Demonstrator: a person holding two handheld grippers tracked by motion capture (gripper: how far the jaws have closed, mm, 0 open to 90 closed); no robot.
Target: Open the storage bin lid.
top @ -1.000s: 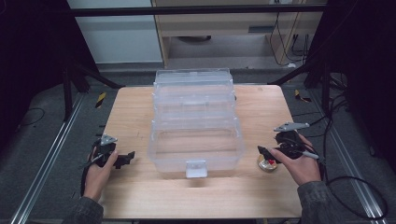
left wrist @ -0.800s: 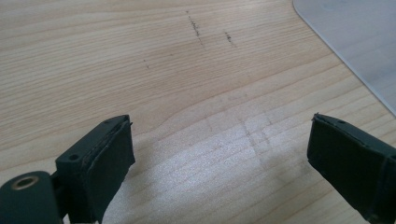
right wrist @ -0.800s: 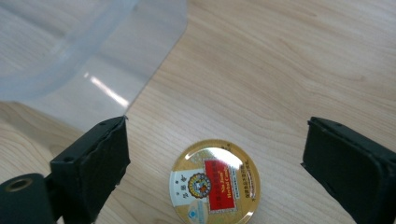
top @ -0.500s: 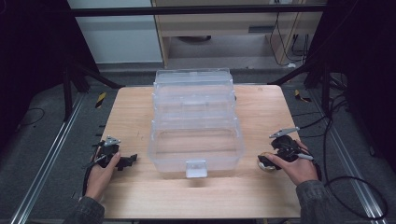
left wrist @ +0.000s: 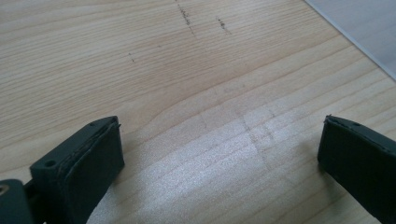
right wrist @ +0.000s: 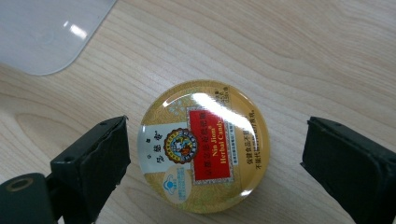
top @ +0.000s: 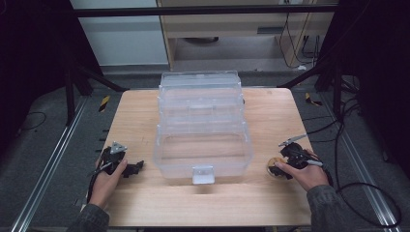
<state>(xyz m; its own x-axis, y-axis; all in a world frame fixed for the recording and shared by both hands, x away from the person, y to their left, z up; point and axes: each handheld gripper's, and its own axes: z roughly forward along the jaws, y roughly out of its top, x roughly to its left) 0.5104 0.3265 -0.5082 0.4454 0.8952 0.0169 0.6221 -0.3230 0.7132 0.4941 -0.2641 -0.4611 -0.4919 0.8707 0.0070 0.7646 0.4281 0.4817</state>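
Observation:
A round gold candy tin (right wrist: 204,145) with a red label lies flat on the wooden table (top: 270,116), right of the clear box. My right gripper (right wrist: 215,163) straddles it; its jaws have just been opening and stand wide, with gaps between both pads and the tin. In the high view the right gripper (top: 279,170) rests low over the tin (top: 273,168). My left gripper (top: 134,168) lies near the table's left front. Its jaws have also just been opening, and the left gripper (left wrist: 219,163) has bare wood between them.
A large clear plastic storage box (top: 203,130) with a front latch (top: 203,175) fills the table's middle. Its corner shows in the right gripper view (right wrist: 46,32) and the left gripper view (left wrist: 364,23). Cables trail off the right side.
The right hand has come down toward the table, bringing its gripper around the tin. The left hand has stayed in place.

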